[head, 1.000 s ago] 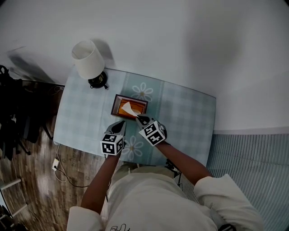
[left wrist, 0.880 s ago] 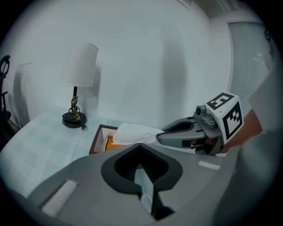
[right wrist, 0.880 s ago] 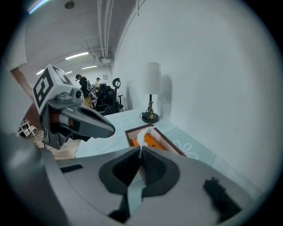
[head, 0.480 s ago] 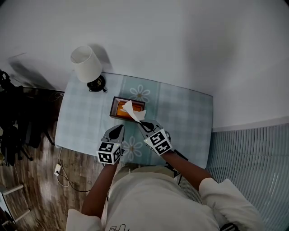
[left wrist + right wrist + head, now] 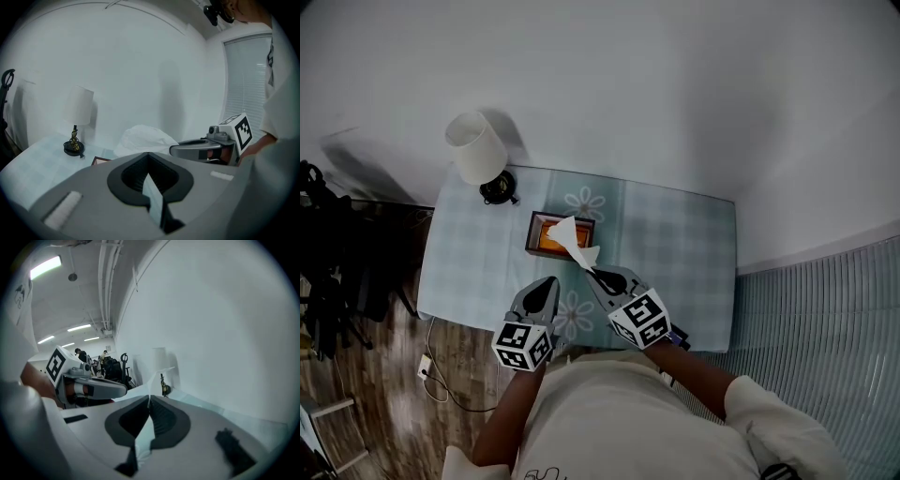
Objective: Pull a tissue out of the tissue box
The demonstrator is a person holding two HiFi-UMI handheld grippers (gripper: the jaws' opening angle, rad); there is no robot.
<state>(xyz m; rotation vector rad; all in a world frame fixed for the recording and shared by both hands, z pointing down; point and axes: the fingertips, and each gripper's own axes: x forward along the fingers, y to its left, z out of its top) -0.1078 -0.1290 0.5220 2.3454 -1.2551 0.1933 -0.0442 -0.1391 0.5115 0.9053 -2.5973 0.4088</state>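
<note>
A brown tissue box [image 5: 546, 236] with an orange top sits on the pale checked tablecloth [image 5: 675, 234]. From its opening a white tissue [image 5: 570, 241] stretches up and toward me to my right gripper [image 5: 594, 273], which is shut on its near end. In the right gripper view the tissue [image 5: 142, 439] lies pinched between the closed jaws [image 5: 150, 398]. My left gripper [image 5: 550, 282] hovers near the table's front edge, left of the right one, jaws together and nothing held. In the left gripper view [image 5: 148, 154] the tissue [image 5: 143, 139] billows ahead, beside the right gripper [image 5: 199, 149].
A table lamp with a white shade [image 5: 475, 148] stands at the table's far left corner, also visible as the lamp [image 5: 77, 112] in the left gripper view. Dark equipment [image 5: 328, 244] and cables lie on the wooden floor to the left. A white wall runs behind the table.
Both grippers have risen and drawn back toward me. The right one has pulled the tissue farther out of the box, so it now stretches longer.
</note>
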